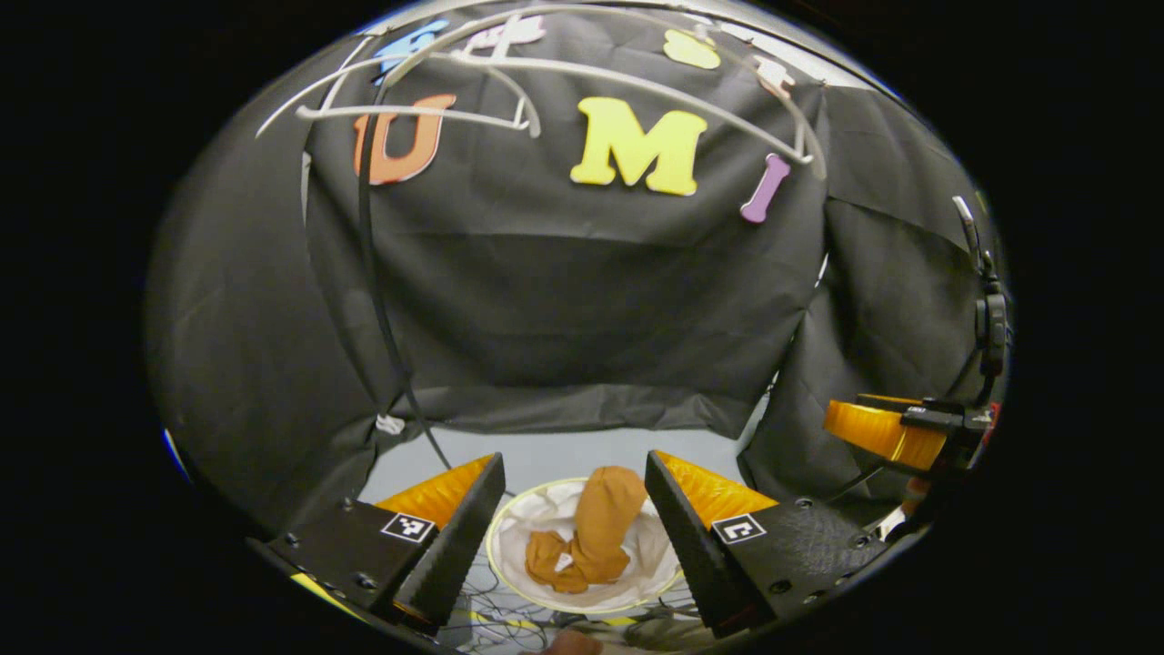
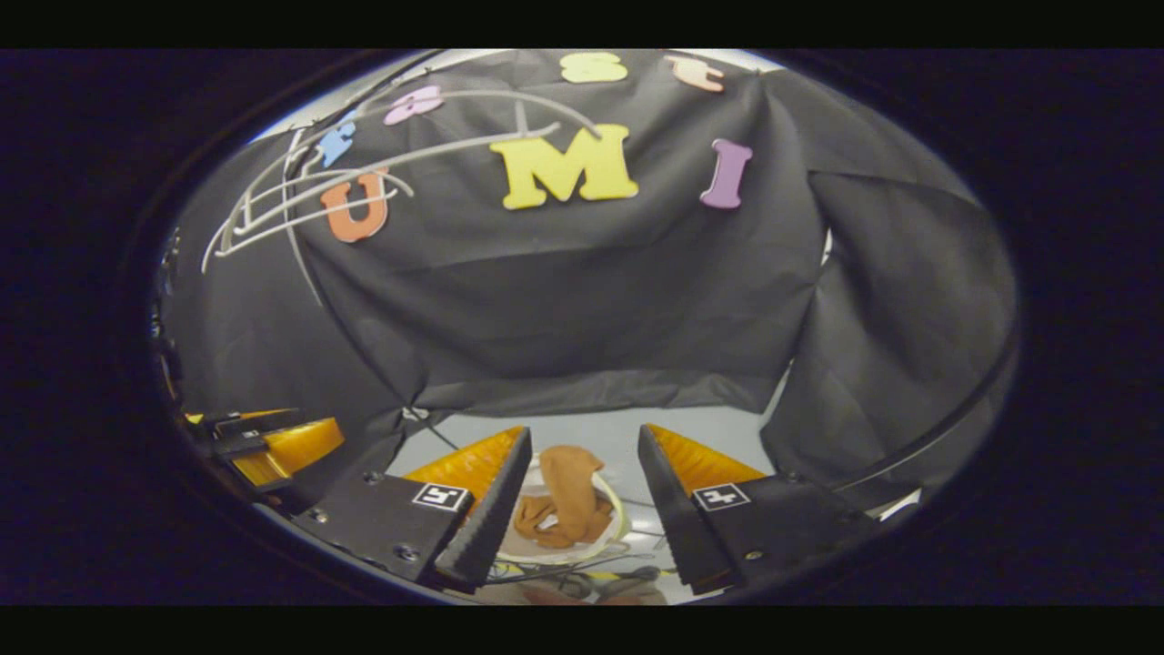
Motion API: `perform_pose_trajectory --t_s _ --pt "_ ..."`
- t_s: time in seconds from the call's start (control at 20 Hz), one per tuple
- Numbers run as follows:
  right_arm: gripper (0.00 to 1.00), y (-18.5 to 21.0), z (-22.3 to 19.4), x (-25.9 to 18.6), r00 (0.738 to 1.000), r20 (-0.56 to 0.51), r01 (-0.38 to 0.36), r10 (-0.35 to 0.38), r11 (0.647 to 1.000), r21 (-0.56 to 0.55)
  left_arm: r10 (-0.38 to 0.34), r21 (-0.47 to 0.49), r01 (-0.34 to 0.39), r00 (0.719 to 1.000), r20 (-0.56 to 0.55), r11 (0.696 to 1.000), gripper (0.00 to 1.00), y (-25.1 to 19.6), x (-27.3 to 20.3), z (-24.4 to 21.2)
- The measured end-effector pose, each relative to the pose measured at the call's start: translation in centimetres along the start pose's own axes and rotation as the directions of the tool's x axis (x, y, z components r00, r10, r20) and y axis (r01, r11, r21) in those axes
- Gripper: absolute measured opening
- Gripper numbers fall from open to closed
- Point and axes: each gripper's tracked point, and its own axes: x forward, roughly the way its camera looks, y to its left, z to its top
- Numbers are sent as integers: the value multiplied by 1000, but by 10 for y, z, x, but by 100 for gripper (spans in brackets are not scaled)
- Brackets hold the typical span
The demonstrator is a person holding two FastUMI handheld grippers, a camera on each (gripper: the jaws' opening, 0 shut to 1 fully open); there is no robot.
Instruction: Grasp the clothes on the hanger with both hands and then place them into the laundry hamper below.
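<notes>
An orange-brown garment (image 1: pixel 591 532) lies crumpled inside the round white laundry hamper (image 1: pixel 509 587) on the floor, seen from above between my left gripper's fingers. My left gripper (image 1: pixel 575 528) is open and holds nothing. In the right gripper view the same garment (image 2: pixel 566 505) rests in the hamper (image 2: pixel 618 526), and my right gripper (image 2: pixel 575 509) is open above it, holding nothing. Bare white hangers (image 1: pixel 509 68) hang at the top, also seen as hangers (image 2: pixel 364 173) in the right gripper view. The other gripper (image 1: pixel 896 432) shows at the right edge of the left view.
Black cloth walls close in the booth on all sides. A black strap (image 1: pixel 377 300) hangs down at the left. Cables (image 1: pixel 509 614) lie on the pale floor (image 1: pixel 546 450) near the hamper. The left gripper (image 2: pixel 264 446) sits at the left edge of the right gripper view.
</notes>
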Motion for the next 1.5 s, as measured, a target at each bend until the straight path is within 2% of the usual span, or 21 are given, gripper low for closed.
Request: perform_pose_trajectory --t_s 0.15,0.25,0.4,0.45,0.5,0.55,0.65,0.8,0.85,0.9,0.95,1.0,1.05,1.15,1.2,1.4,1.5 --pt "76 -10 30 -33 997 80 3 -3 1000 -5 -19 25 18 998 63 1000 95 -20 -19 21" --pt "76 -18 40 -54 993 117 -5 7 1000 -16 -5 26 2 994 108 1000 95 -26 -35 29" --pt "77 -34 50 -81 986 167 -15 20 1000 -27 41 25 -46 984 174 999 100 -32 -52 48" --pt "77 -41 55 -92 981 191 -15 20 999 -30 55 22 -61 978 202 998 100 -34 -61 56" --pt "77 -48 63 -105 975 220 -14 22 999 -36 74 15 -80 969 234 997 95 -36 -75 62" --pt "77 -53 72 -120 966 256 -18 27 999 -38 92 7 -98 959 267 995 100 -38 -90 68" --pt "77 -59 91 -154 940 337 -37 49 999 -39 130 5 -140 928 350 990 100 -44 -125 86" --pt "75 -67 108 -202 897 427 -97 110 994 -53 166 -11 -181 870 464 983 90 -54 -181 104" --pt "77 -68 112 -219 882 453 -118 130 992 -55 174 -23 -187 849 499 982 87 -60 -204 109" --pt "80 -70 116 -233 867 475 -136 148 989 -59 183 -33 -195 827 532 980 89 -64 -226 112" --pt "80 -72 116 -247 855 492 -146 163 987 -72 188 -36 -204 807 560 978 92 -68 -245 113" --pt "75 -75 118 -260 842 510 -151 174 985 -87 197 -38 -217 785 588 975 94 -70 -264 113" --pt "80 -78 119 -273 830 527 -151 182 983 -100 209 -35 -238 763 612 971 96 -73 -284 118" --pt "77 -88 122 -297 805 563 -146 187 982 -117 217 -19 -272 722 657 962 100 -76 -312 125" --pt "77 -94 125 -304 796 577 -145 184 983 -114 214 -15 -275 712 669 961 98 -79 -320 126" --pt "98 -114 128 -321 791 590 -129 160 987 -96 237 -34 -290 706 668 956 88 -80 -339 126" --pt "98 -124 131 -328 787 602 -101 135 991 -90 237 -42 -281 708 666 959 100 -79 -341 127"
